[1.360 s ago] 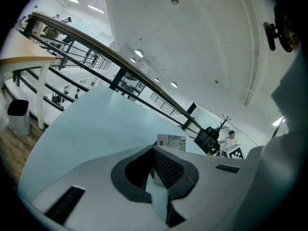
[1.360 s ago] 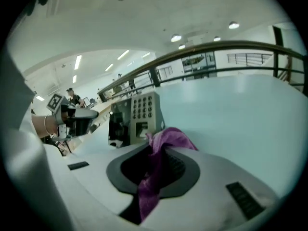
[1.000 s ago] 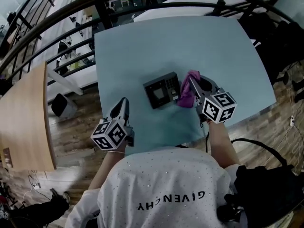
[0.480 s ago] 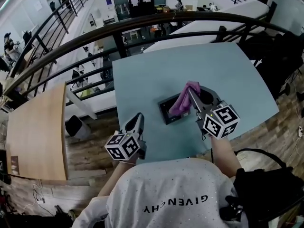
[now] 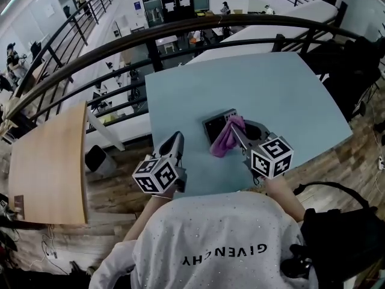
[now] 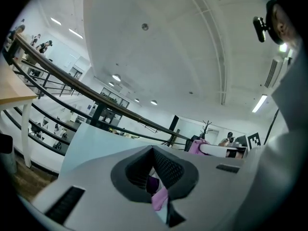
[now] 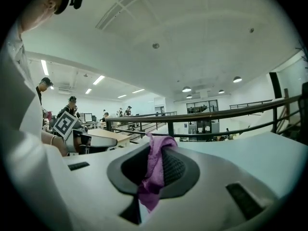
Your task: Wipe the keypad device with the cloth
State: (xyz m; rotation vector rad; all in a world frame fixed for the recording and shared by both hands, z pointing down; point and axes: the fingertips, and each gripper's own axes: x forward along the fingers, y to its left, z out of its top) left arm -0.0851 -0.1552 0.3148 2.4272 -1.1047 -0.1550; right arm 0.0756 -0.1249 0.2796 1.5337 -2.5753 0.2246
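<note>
The right gripper [image 5: 233, 127] reaches forward over the keypad device [image 5: 213, 125]. Its jaws are pressed tight on the pink cloth [image 5: 224, 140], which hangs down over the device's near right part. The device lies flat on the blue table [image 5: 271, 89], and its long axis goes left to right, a little turned. The left gripper [image 5: 174, 140] hovers left of the device and nearer to the person, pointing upward. Its jaws are together, and a small pink-purple spot shows in their slit.
</note>
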